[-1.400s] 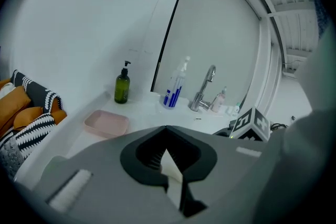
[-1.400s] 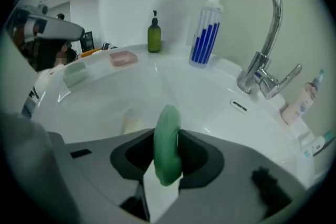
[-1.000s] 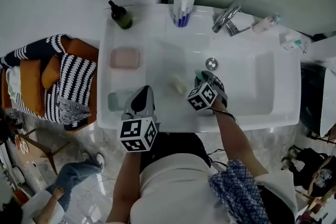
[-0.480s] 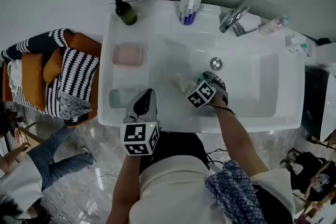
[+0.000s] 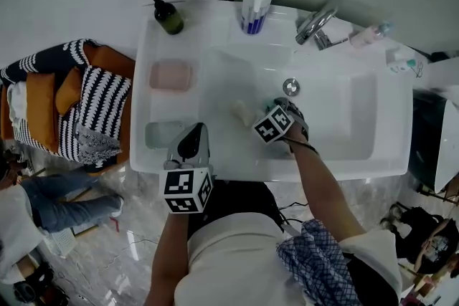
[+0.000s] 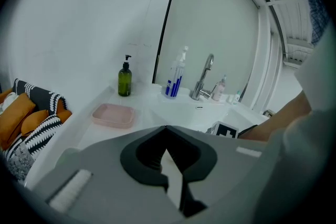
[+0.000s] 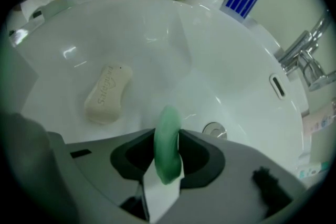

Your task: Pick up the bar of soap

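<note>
The right tongs clamped a smooth, green, rounded soap bar edge-on over the glossy white basin, where a stamped beige bar lay. The left tongs were closed, empty.

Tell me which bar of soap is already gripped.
The green bar, clamped edge-on in the right hand-held gripper; the cream bar lies loose on the basin floor, untouched.

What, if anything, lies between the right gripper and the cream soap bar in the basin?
Nothing lies in the basin between the cream soap bar and the right gripper, whose jaws are shut on a green soap bar.
</note>
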`<state>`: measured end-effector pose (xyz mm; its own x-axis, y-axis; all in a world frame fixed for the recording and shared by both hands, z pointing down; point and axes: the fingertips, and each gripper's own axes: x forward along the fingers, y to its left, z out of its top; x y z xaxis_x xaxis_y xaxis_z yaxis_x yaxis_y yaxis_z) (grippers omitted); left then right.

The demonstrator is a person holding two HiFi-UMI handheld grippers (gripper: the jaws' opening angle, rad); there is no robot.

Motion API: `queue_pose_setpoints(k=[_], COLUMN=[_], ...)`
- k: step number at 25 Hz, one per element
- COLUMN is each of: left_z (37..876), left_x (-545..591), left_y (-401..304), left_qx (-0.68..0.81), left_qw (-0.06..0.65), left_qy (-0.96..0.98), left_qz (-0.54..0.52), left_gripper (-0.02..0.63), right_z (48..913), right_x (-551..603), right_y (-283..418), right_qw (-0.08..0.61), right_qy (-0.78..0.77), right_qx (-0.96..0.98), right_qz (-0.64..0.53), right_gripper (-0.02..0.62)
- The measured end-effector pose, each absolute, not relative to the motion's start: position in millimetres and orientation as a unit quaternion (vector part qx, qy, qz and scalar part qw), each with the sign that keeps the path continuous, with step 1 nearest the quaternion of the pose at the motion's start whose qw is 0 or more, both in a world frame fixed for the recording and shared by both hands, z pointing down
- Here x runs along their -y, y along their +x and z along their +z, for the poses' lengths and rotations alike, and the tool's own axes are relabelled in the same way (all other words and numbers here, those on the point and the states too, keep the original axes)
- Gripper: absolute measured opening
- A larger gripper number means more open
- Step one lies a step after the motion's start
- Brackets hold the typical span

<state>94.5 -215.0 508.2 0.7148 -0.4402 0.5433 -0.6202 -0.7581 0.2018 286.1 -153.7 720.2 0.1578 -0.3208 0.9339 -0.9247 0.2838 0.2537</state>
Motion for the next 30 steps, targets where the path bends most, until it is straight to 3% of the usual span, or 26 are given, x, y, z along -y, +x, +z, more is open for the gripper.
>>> queue_pose_setpoints(k=[8, 21, 30], left_z=[512, 507, 511], left_x=[213, 213, 206], left_y=[94, 94, 95], left_qx=[0.297, 0.297, 0.294], left_qw=[0.192, 0.178, 0.191], left_qy=[0.904, 0.906, 0.905], left_qz=[0.240, 0.242, 0.240], left_gripper=[0.008, 0.008, 0.008], right_z=[719, 717, 679], right_x=[151, 143, 149], right_y=[286, 268, 269], right_qw=[0.499, 0.474, 0.379], right_qy=[0.516, 0.469, 0.518], right_qx=[0.613, 0.650, 0.677], right_qz=[0.331, 0.365, 0.360], right_gripper=[0.198, 0.249, 0.261])
